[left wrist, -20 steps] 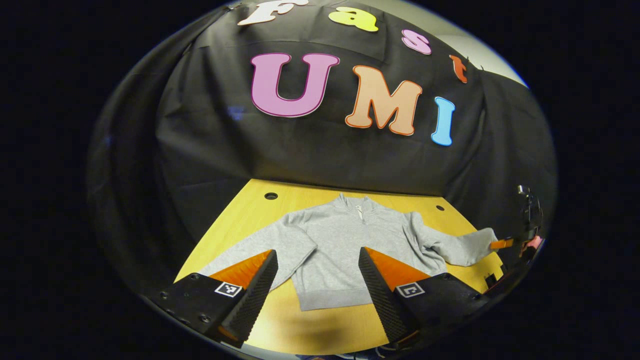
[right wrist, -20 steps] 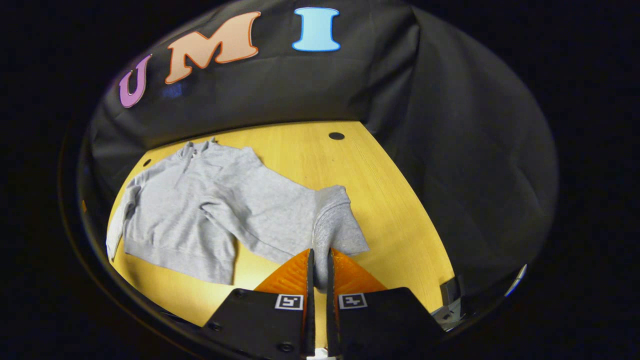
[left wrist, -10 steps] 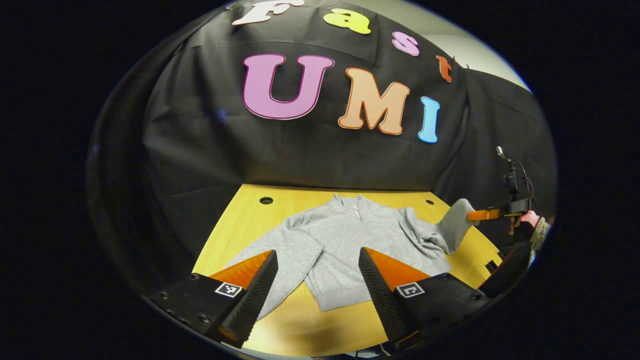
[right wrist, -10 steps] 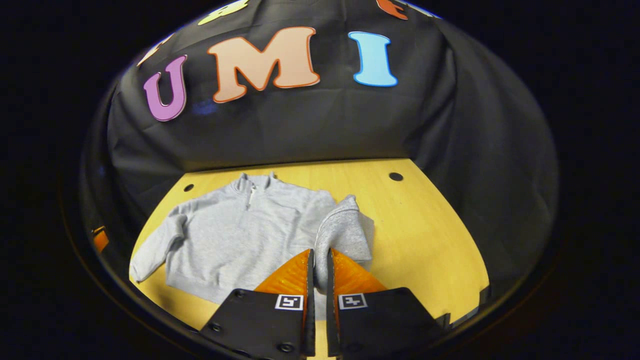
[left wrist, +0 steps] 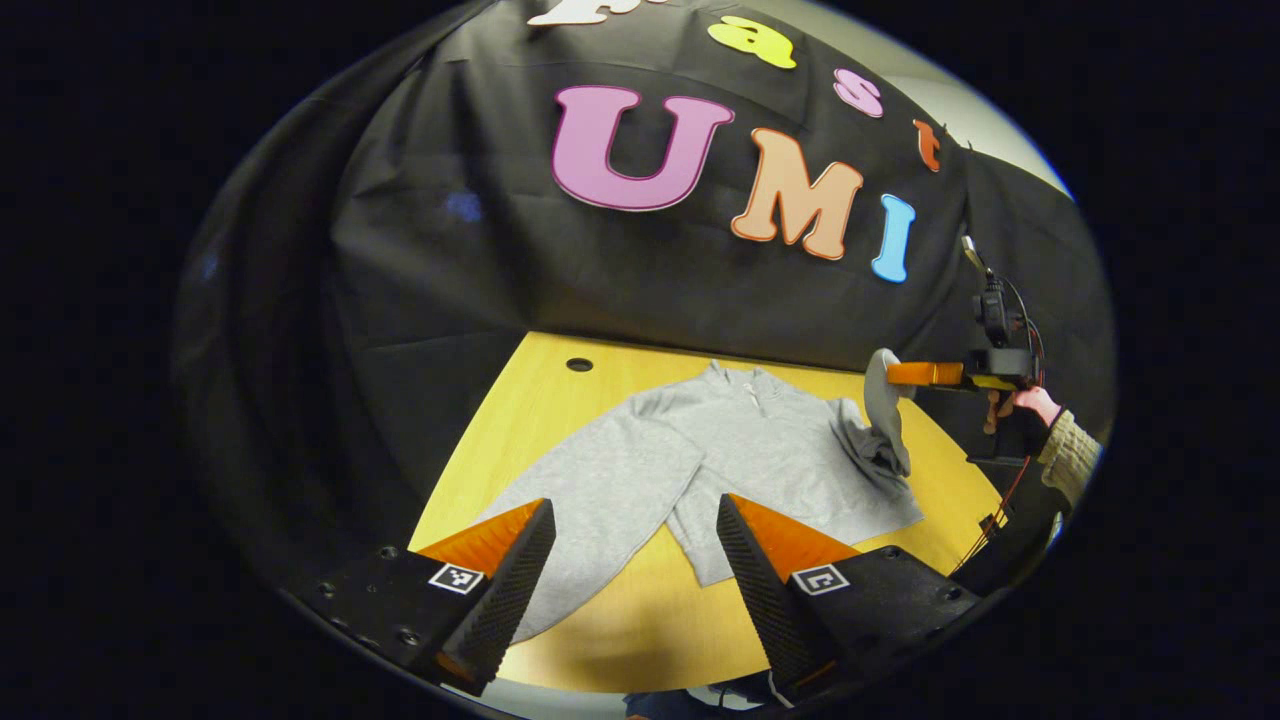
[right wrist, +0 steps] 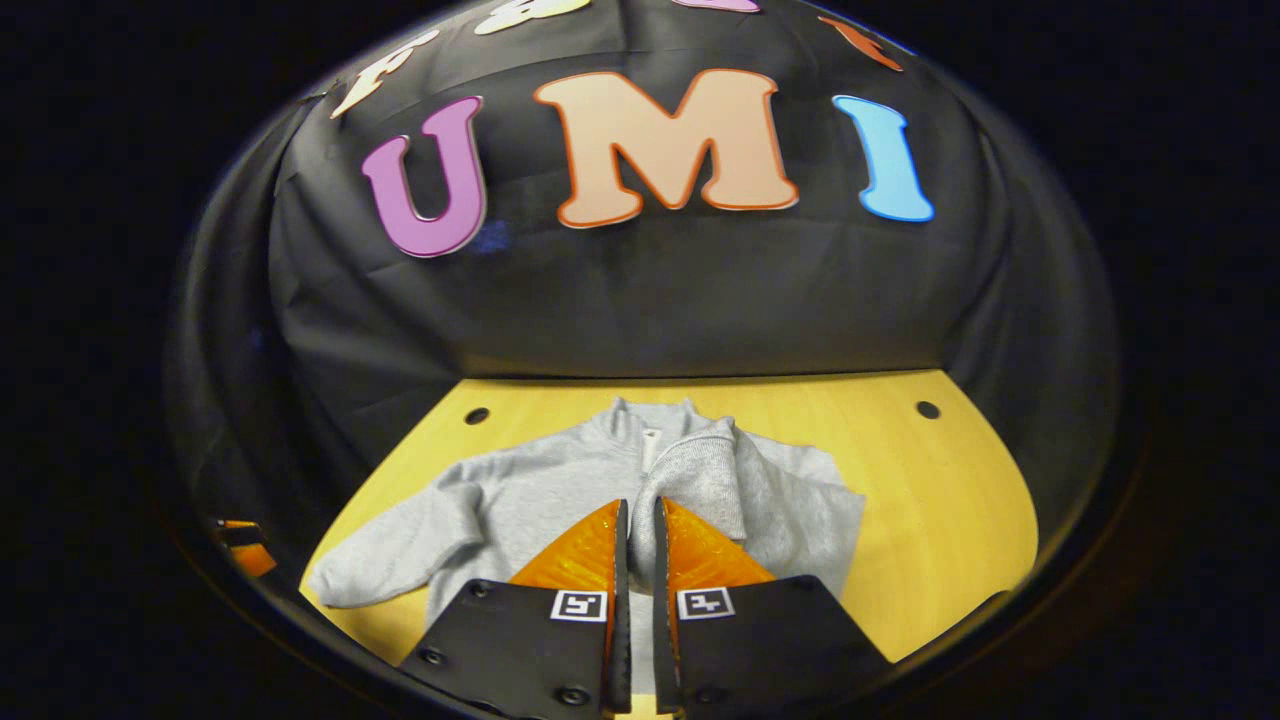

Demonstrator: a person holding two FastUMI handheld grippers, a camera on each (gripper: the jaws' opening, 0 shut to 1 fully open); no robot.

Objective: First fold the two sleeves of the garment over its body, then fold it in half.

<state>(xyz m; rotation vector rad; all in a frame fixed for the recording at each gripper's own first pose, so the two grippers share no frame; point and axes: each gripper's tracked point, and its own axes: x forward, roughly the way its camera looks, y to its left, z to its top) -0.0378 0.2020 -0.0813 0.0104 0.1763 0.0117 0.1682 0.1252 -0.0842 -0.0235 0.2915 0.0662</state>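
Booth: black cloth wall [left wrist: 640, 290] hangs in creases behind and along both sides of a yellow wood-grain table [left wrist: 620, 630], meeting it at the far edge. Table top has two small round holes near the far corners, one left [right wrist: 477, 415], one right [right wrist: 928, 409]. Pale wall strip [left wrist: 990, 120] shows above the cloth at upper right in the left gripper view.

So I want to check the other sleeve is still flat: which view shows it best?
The left gripper view: the unfolded sleeve lies flat along the wooden table, its end behind the left gripper. The right gripper view shows that sleeve smaller, beside the right gripper, which pinches the lifted sleeve.
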